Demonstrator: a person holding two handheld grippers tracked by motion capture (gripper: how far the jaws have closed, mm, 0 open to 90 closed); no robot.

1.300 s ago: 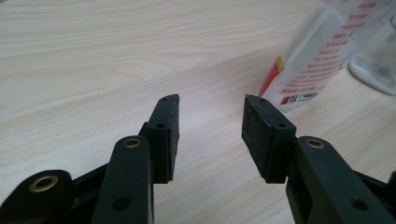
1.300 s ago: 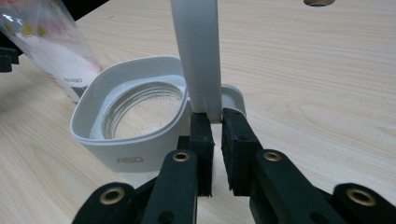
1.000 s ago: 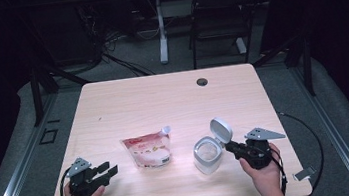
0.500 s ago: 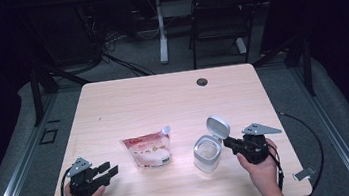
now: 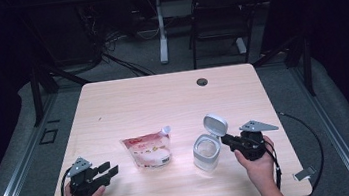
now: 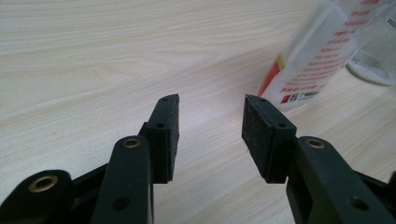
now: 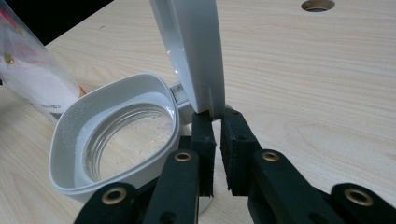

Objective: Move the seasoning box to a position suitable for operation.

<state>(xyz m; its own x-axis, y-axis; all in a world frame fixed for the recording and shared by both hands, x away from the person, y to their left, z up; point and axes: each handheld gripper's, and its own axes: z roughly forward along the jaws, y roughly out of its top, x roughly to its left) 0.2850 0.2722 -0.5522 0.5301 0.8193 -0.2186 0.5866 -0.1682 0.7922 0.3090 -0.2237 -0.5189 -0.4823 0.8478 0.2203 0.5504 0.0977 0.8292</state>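
Sitting near the front edge of the light wooden desk (image 5: pixel 162 94), the clear glass jar with a white plastic collar (image 5: pixel 205 152) stands upright, mouth up, right of centre. Its white hinged flip lid (image 5: pixel 215 124) stands open, tilted up and back from the hinge, long axis running up and away. Right tongs (image 5: pixel 230 140) come in from the jar's right, nearly closed, tips at the lid's hinge end; in the right gripper view the lid's lower edge (image 7: pixel 205 93) sits just above the narrow gap between the pads, actual pinch can't be confirmed. Red-and-white spouted plastic pouch (image 5: pixel 147 149) lies flat just left of the jar, spout pointing to the far right. Left tongs (image 5: pixel 107 170) rest at the front-left, wide open, nothing between them, well apart from the pouch. Far half of desk is bare apart from a round cable hole (image 5: pixel 202 81).
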